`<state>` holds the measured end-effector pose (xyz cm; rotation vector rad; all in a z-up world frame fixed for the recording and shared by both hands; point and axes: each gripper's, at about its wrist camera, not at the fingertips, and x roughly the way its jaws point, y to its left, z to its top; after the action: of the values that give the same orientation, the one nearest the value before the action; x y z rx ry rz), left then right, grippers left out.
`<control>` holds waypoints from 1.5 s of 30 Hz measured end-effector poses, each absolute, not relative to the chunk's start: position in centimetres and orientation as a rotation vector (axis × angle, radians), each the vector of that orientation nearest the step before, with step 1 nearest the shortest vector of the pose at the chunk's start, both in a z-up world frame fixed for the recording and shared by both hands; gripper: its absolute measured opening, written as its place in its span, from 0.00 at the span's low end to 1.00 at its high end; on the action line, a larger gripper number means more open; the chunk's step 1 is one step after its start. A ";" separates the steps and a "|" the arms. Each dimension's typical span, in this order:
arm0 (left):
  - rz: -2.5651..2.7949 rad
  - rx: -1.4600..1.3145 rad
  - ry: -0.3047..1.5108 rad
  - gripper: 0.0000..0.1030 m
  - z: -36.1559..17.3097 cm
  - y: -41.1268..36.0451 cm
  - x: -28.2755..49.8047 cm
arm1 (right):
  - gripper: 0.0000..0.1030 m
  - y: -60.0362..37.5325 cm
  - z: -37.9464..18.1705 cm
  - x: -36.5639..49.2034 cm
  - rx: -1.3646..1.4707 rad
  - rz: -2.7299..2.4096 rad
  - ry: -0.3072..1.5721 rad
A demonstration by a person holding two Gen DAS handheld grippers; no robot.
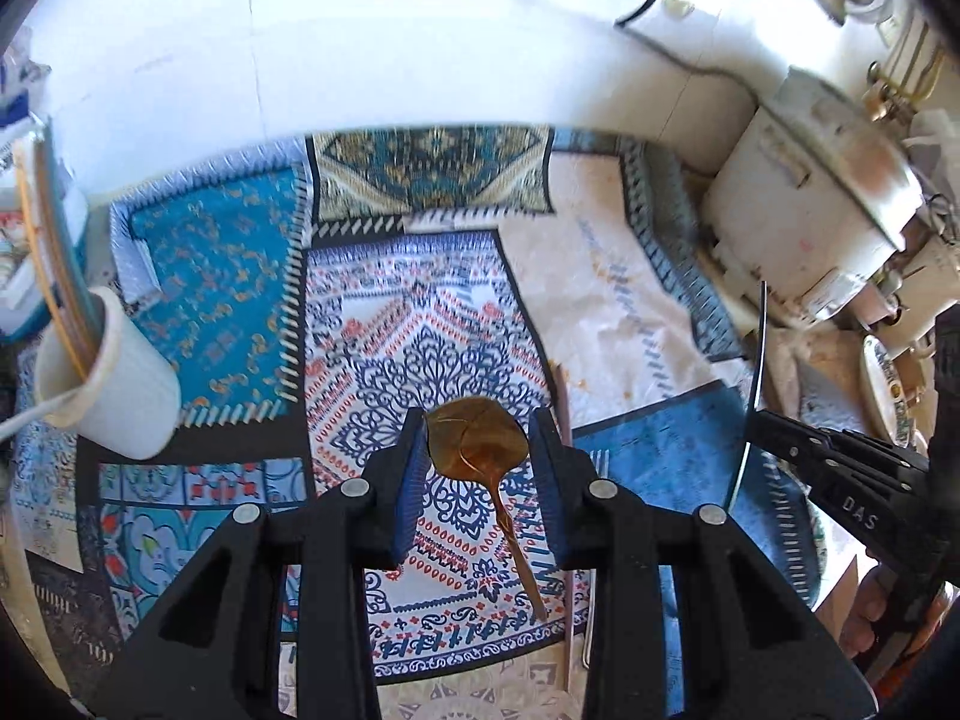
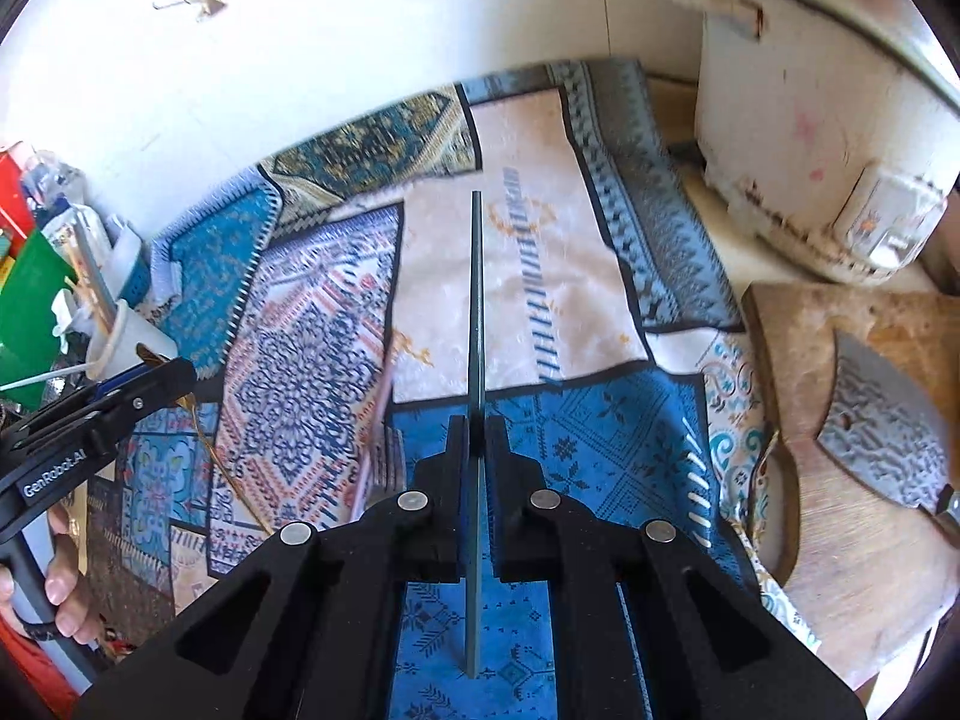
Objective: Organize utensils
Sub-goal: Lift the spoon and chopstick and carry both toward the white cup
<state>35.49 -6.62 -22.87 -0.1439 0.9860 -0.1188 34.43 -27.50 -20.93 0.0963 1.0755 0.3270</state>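
My left gripper (image 1: 478,450) holds a gold spoon (image 1: 477,441) by its bowl between the blue pads; the handle hangs down toward me over the patterned cloth. My right gripper (image 2: 475,444) is shut on a thin dark flat utensil (image 2: 476,300), edge-on, pointing away over the cloth; it also shows in the left wrist view (image 1: 757,360). A white cup (image 1: 114,372) holding utensils stands at the left; it shows in the right wrist view (image 2: 129,339) just beyond the left gripper (image 2: 159,375).
A patchwork cloth (image 1: 228,300) covers the counter. A white appliance (image 1: 822,210) stands at the right back. A wooden board (image 2: 864,480) with a cleaver blade (image 2: 882,420) lies to the right. Clutter and a green item (image 2: 30,300) sit at the far left.
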 end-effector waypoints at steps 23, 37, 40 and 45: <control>-0.071 -0.124 0.748 0.31 -14.5 -3.0 32.3 | 0.32 -24.9 -22.8 36.7 0.032 0.316 1.129; 0.014 -0.160 0.735 0.31 -13.9 1.2 30.8 | 0.08 -22.4 -29.4 40.5 -0.047 0.228 1.266; 0.020 -0.171 0.726 0.31 -13.6 1.7 30.8 | 0.06 -22.1 -29.2 40.4 -0.065 0.232 1.260; 0.026 -0.179 0.699 0.31 -12.8 2.2 30.7 | 0.05 -22.4 -28.8 39.9 -0.043 0.238 1.252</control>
<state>30.75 2.19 -12.82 -0.1793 0.6992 0.0260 39.95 -22.39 -28.76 -0.0432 1.2516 0.2378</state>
